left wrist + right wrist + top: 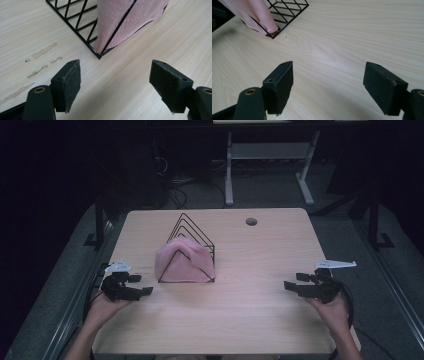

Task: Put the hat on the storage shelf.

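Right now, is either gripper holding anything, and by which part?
Nothing is held. The left gripper and right gripper are both open over bare table, apart from the pink cloth on the wire rack.

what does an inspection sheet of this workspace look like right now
surface: light wood table, round hole near the far edge, faint smudge marks near the rack
job's things: black wire rack standing upright, pink cloth draped over its front wires
clutter: nothing seen
grippers: left tool open, holding nothing, beside the rack; right tool open, holding nothing, apart from the rack
cables: black cable looping from the right tool; cables by the left tool
surroundings: dark room, white desk frame behind, tangled floor cables
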`<control>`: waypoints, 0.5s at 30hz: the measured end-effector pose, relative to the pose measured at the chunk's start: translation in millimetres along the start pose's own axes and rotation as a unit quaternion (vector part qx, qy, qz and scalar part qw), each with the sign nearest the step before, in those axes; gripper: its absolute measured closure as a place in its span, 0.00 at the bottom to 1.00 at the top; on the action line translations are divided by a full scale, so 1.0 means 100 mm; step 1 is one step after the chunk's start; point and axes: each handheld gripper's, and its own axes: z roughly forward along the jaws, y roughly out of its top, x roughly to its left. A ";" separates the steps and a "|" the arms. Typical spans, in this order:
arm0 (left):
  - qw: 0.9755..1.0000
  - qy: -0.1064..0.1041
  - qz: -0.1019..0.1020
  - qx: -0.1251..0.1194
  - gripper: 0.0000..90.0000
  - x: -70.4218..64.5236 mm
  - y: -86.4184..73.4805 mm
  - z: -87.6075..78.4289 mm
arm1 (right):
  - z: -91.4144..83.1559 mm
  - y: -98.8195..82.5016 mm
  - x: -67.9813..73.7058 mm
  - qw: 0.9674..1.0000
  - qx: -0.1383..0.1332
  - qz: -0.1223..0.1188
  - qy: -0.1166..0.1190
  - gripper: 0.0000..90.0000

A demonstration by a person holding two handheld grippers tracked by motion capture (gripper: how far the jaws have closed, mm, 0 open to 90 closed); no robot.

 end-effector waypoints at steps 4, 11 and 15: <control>1.000 0.000 -0.011 -0.011 0.27 -0.05 -0.03 0.00 | -0.06 -0.08 0.01 1.000 -0.003 -0.006 -0.005 0.26; 0.999 0.011 -0.018 -0.037 0.27 -0.12 -0.08 -0.05 | -0.19 -0.27 0.05 1.000 -0.013 -0.010 -0.018 0.26; 0.998 0.015 -0.033 -0.049 0.27 -0.14 -0.17 -0.06 | -0.23 -0.38 0.09 0.999 -0.034 -0.011 -0.021 0.26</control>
